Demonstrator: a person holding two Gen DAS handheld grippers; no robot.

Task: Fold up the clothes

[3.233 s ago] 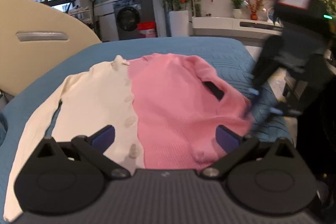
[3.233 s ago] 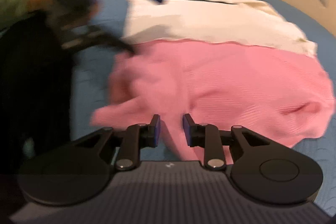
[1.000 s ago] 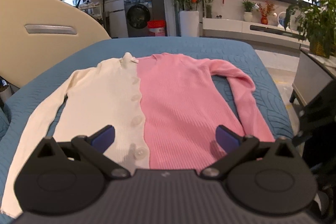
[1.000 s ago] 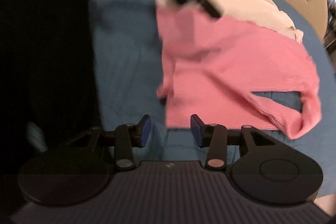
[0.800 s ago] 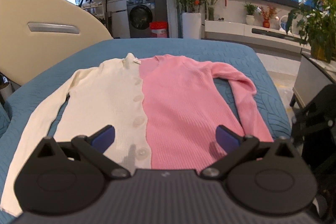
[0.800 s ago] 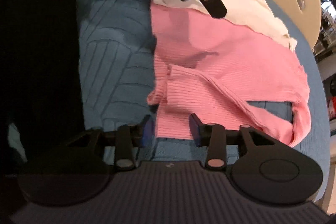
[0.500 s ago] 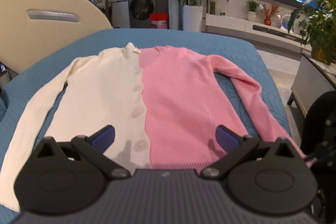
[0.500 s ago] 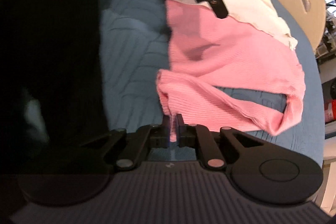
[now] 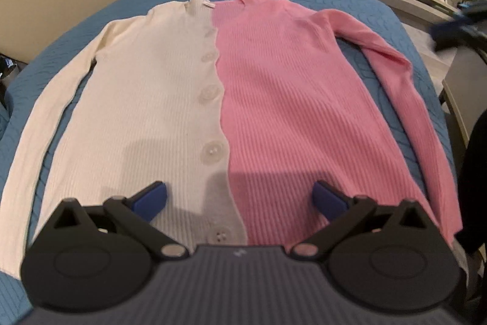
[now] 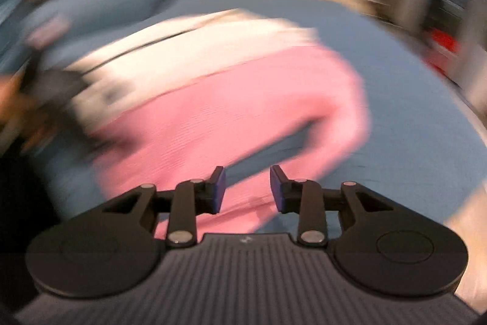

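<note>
On the blue quilted bed cover [image 9: 359, 5] lies the two-tone cardigan [image 9: 219, 99], face up, buttoned, cream half on the left of the left wrist view and pink half on the right, both sleeves spread out beside the body. Left gripper [image 9: 239, 198] hovers above the hem, jaws spread wide, nothing between them. Right gripper [image 10: 247, 188] is over the pink sleeve [image 10: 344, 118]; its view is smeared with motion, its jaws are opening, and no cloth is pinched between the pads, only seen beyond the gap.

So the garment looks laid flat and the folding proper has yet to start. My read: the sleeves come first. Take the pink sleeve near the cuff, pinch just one layer's edge, lift low and carry it across the chest so it lands flat over the body. Mirror that with the cream sleeve [image 9: 39, 124]. Keep the button line [image 9: 210, 124] straight as the centre guide, and don't drag, as ribbed knit stretches and bunches easily.
</note>
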